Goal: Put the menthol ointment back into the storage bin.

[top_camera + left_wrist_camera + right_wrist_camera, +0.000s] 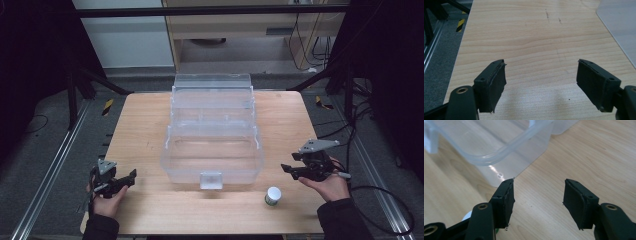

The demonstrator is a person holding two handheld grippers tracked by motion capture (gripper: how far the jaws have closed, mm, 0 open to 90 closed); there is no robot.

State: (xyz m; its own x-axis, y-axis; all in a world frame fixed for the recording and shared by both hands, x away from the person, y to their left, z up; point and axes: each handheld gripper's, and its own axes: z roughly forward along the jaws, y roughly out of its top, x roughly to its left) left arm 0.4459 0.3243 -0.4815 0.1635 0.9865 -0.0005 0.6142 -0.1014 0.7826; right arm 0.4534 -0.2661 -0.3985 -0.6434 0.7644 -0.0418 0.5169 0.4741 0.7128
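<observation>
A clear plastic storage box (212,150) stands in the middle of the wooden table with its lid tipped back and a white latch (210,179) on its front. A small white jar (272,195) with a green label stands right of the latch, near the front edge. My right gripper (286,169) hovers right of the box, above and behind the jar, open with nothing between its jaws. In the right gripper view the gripper (539,182) points at the box's rounded corner (499,152), and the jar (467,216) peeks out low at the left. My left gripper (131,176) is open over bare wood.
The left gripper view has the gripper (541,65) over plain tabletop (529,37), with the box's corner (621,22) at upper right. Dark frame legs (75,95) flank the table, floor rails (55,165) run along its left, and cables (390,200) trail at the right.
</observation>
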